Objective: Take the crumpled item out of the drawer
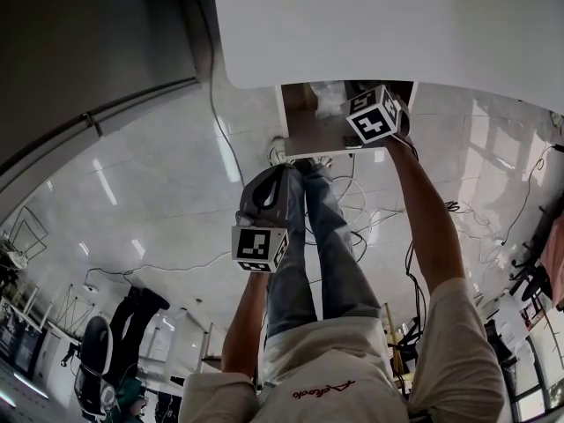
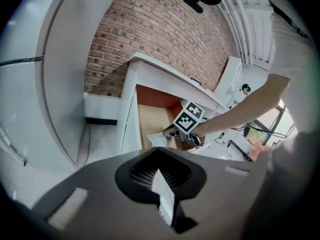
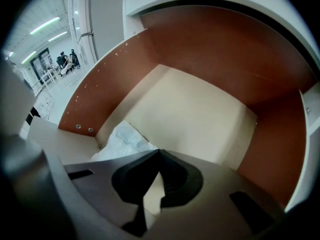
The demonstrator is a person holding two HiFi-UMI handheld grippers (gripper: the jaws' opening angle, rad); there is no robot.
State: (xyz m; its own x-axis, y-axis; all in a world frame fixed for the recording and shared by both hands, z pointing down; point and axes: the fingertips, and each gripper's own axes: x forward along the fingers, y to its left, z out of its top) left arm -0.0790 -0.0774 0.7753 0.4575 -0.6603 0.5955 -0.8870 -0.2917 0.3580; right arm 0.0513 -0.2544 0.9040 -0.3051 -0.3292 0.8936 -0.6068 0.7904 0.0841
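The right gripper (image 3: 159, 154) is reaching into the open drawer (image 3: 210, 49), its jaws pressed together. The white crumpled item (image 3: 122, 139) is lying lower left in that view, just beside the tips. The left gripper (image 2: 158, 170) is hovering outside, its jaws closed on nothing.

The head view looks steeply down from above onto the open drawer (image 1: 308, 130) and the floor (image 1: 132, 192). The left gripper view sits farther back and low, facing the drawer (image 2: 152, 119) across its front. The right gripper view is close in, peering down into the drawer (image 3: 195, 109). All three share its inside, which seems only dimly shown in the head view.
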